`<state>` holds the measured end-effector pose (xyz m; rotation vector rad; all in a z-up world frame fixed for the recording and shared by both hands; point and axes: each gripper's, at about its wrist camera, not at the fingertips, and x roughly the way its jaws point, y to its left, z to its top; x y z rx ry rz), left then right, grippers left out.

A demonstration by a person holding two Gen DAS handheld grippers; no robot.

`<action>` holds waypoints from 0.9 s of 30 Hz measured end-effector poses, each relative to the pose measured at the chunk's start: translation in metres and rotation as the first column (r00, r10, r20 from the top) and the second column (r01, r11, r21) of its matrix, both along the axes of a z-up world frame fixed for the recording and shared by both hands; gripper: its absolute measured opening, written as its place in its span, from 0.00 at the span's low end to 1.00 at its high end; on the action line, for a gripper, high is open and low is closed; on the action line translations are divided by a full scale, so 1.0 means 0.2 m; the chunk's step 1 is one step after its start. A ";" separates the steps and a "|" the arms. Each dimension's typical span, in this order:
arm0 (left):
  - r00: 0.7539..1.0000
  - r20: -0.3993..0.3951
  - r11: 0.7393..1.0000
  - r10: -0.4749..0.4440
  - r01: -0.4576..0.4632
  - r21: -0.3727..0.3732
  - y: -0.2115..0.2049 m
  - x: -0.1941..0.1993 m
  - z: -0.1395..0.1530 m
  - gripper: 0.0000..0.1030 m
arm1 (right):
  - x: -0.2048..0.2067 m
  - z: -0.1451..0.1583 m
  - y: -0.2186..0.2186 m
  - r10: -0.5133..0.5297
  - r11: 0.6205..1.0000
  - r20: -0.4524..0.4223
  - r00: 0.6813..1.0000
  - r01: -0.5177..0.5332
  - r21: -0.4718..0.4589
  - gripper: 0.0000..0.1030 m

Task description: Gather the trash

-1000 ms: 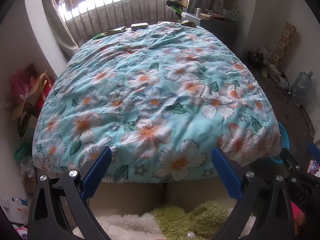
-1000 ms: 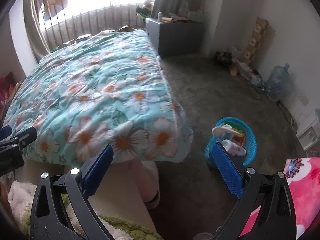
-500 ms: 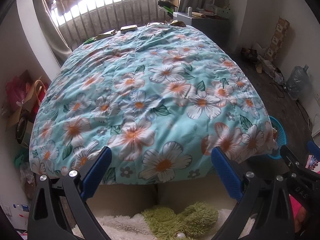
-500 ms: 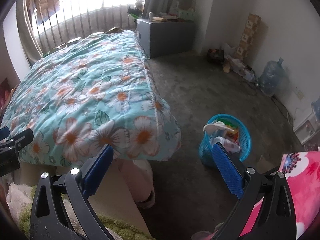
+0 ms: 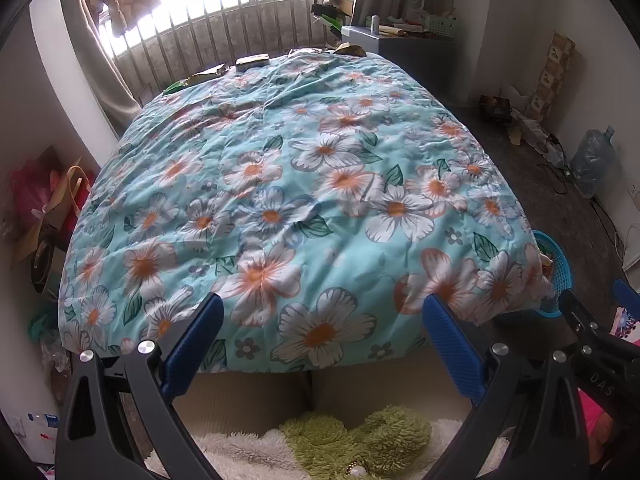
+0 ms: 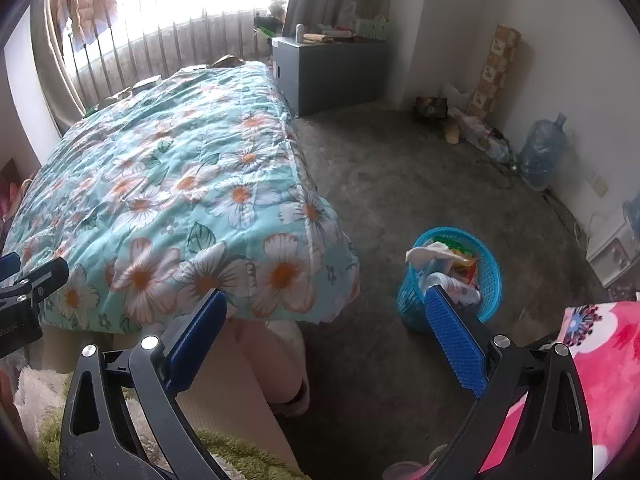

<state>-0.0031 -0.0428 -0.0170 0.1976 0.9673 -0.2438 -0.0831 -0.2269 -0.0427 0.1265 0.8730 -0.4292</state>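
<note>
Both grippers hang with jaws spread wide and nothing between the pads — held up and forward at the foot of the bed, which suits looking the room over rather than reaching for anything. At the left of the left wrist view, bags point(image 5: 48, 204) crowd the wall beside the quilt point(image 5: 280, 184); along the top edge of the quilt lie a few flat packets point(image 5: 252, 62) that may be trash, though they are too small to tell. The left gripper point(image 5: 320, 344) frames the quilt's near hem, and only a sliver of the basket point(image 5: 558, 268) peeps out at lower right. The right wrist view shows what that one hides: from the right gripper point(image 6: 328, 328), the basket point(image 6: 490, 280) stands on the floor point(image 6: 400, 184) just right of the bed corner, already holding wrappers and paper. Clutter point(image 6: 472, 128) along the far wall, upper right, shows more plainly here too.
</note>
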 end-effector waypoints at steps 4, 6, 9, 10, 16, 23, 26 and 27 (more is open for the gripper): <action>1.000 0.002 1.000 -0.005 0.005 -0.002 -0.01 0.00 0.01 0.95 | 0.00 0.00 -0.01 0.000 1.000 0.000 1.000 0.000 0.001 0.92; 1.000 0.002 1.000 -0.004 0.004 -0.002 -0.01 0.00 0.01 0.95 | 0.00 0.00 -0.01 0.001 1.000 0.001 1.000 -0.001 0.000 0.92; 1.000 0.002 1.000 -0.004 0.004 -0.002 -0.01 0.00 0.01 0.95 | 0.00 0.00 -0.01 0.002 1.000 0.002 1.000 -0.002 0.000 0.92; 1.000 0.002 1.000 -0.004 0.004 -0.002 -0.01 0.00 0.01 0.95 | 0.00 0.01 -0.01 0.002 1.000 0.002 1.000 -0.002 0.000 0.92; 1.000 0.003 1.000 -0.003 0.003 -0.002 -0.01 0.00 0.01 0.95 | 0.00 0.01 -0.01 0.001 1.000 0.003 1.000 -0.001 -0.001 0.92; 1.000 0.001 1.000 -0.004 0.004 -0.002 -0.01 0.00 0.01 0.95 | 0.00 0.01 -0.01 0.000 1.000 0.003 1.000 0.000 -0.002 0.92; 1.000 0.001 1.000 -0.004 0.004 -0.002 -0.01 0.00 0.00 0.95 | 0.00 0.01 -0.01 0.000 1.000 0.003 1.000 0.000 0.000 0.92; 1.000 0.002 1.000 -0.004 0.004 -0.003 0.00 0.00 0.00 0.95 | 0.00 0.01 -0.01 0.000 1.000 0.003 1.000 0.000 0.000 0.92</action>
